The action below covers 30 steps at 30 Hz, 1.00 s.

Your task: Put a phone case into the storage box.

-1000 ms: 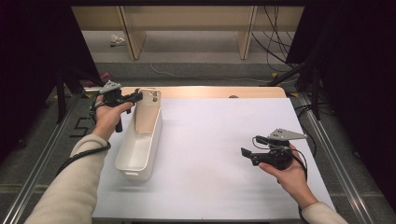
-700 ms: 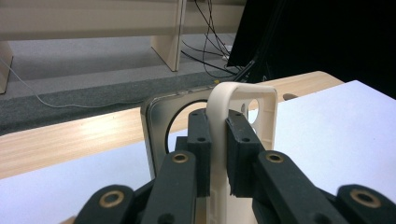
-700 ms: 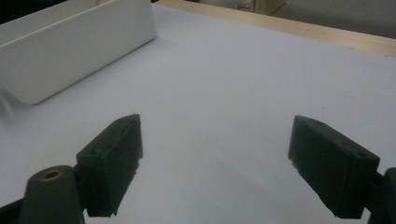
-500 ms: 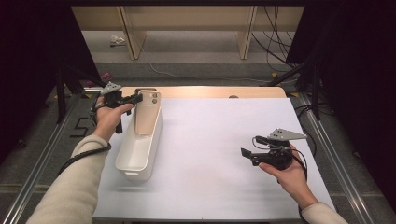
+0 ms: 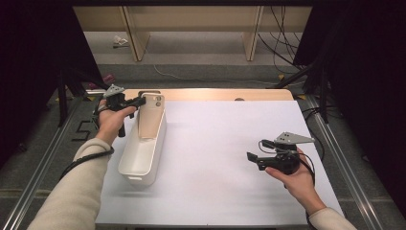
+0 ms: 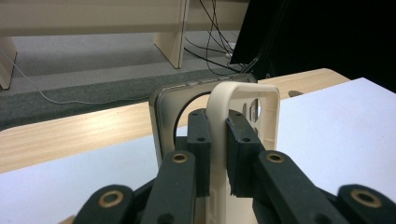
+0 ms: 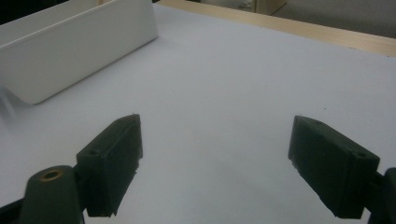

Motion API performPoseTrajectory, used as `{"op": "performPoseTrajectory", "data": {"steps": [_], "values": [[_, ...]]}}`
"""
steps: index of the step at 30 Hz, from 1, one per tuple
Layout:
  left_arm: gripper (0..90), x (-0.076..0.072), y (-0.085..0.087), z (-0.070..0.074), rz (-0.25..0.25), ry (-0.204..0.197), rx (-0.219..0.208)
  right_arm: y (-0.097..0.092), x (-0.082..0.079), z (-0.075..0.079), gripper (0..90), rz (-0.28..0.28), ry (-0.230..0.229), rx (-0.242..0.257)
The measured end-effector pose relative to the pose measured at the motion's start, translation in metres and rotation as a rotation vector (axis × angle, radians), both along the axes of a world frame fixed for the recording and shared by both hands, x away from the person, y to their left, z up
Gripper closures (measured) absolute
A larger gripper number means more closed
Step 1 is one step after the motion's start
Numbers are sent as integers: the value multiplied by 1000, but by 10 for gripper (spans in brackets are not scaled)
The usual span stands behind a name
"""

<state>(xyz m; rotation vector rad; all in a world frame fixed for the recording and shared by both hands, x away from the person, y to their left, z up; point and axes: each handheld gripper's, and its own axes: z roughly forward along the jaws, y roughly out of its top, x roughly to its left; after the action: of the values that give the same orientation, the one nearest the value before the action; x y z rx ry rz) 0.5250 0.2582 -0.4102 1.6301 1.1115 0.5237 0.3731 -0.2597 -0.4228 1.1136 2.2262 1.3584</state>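
A cream-coloured plastic phone case [image 5: 151,117] is held upright by the left gripper [image 6: 218,154], its fingers [image 6: 198,144] closed on one side wall of the case, at the far end of a long white plastic bin [image 5: 143,153] on the white-covered desk [image 5: 225,158]. A second, clear case appears to stand just behind it. The right gripper [image 7: 215,163] is held low over bare desk, well apart, its fingers spread wide and empty. The step is judged to be placing or lifting the case; a steady vertical move is called for.
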Motion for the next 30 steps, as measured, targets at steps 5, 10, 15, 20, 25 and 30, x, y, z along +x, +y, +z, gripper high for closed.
{"op": "performPoseTrajectory", "data": {"steps": [5,10,15,20,25,30], "values": [[808,-1,2,-1,2,0,0,0,0,0,184,0,0,1],[797,-2,4,-1,3,4,19,0,0,0,184,1,1,0],[775,-4,5,-3,1,13,71,0,0,0,184,2,2,-1],[780,-4,7,-6,20,19,97,0,0,0,184,1,3,-1],[781,-4,7,-5,31,22,125,1,1,-1,184,1,3,0],[779,-5,6,-5,28,22,129,0,0,-1,184,2,4,-2]]}}
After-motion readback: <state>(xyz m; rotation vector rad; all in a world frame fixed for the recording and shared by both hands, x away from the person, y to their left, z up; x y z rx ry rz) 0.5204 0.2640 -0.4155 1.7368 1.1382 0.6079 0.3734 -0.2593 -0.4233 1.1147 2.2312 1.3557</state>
